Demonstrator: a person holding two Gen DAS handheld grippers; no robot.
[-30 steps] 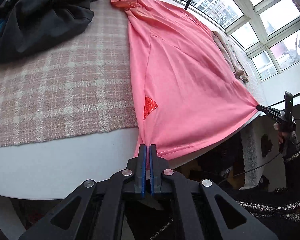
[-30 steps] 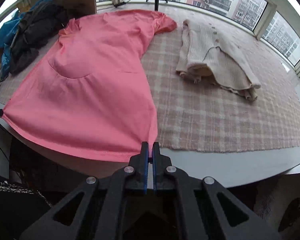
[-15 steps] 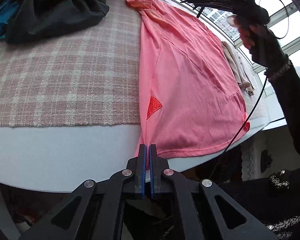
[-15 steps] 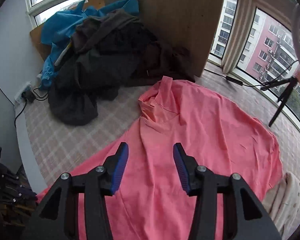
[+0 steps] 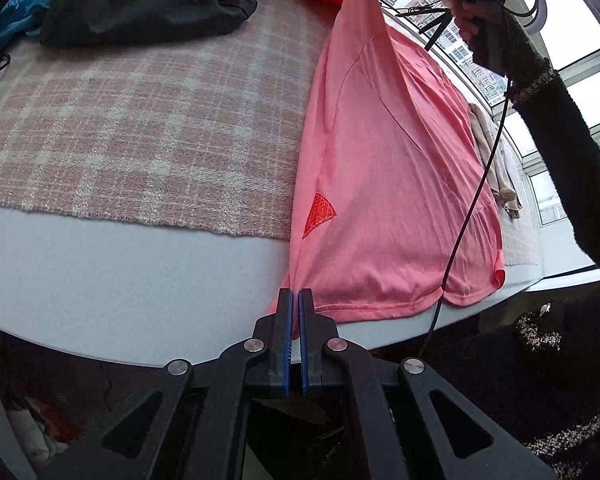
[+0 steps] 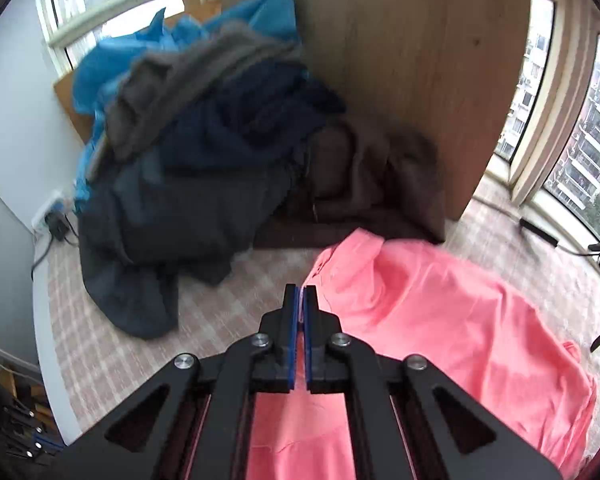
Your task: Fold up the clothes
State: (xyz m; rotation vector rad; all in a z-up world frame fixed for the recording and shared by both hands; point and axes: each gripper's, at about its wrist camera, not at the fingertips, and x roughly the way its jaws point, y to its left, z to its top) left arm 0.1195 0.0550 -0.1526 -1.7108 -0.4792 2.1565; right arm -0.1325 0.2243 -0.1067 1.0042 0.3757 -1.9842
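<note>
Holding the hem corner of the pink shirt (image 5: pixel 384 184) at the table's near edge, my left gripper (image 5: pixel 295 300) is clamped tight on the fabric. The shirt's length runs away from it across the checked cloth (image 5: pixel 140 128). At the far end my right gripper (image 6: pixel 300 296) looks closed on the shoulder, lifted, so I judge the fold travels along that left edge.

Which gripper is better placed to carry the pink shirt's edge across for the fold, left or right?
Probably right. The right gripper pinches the pink shirt at its lifted shoulder end; the left gripper pins the hem at the table edge as an anchor.
</note>
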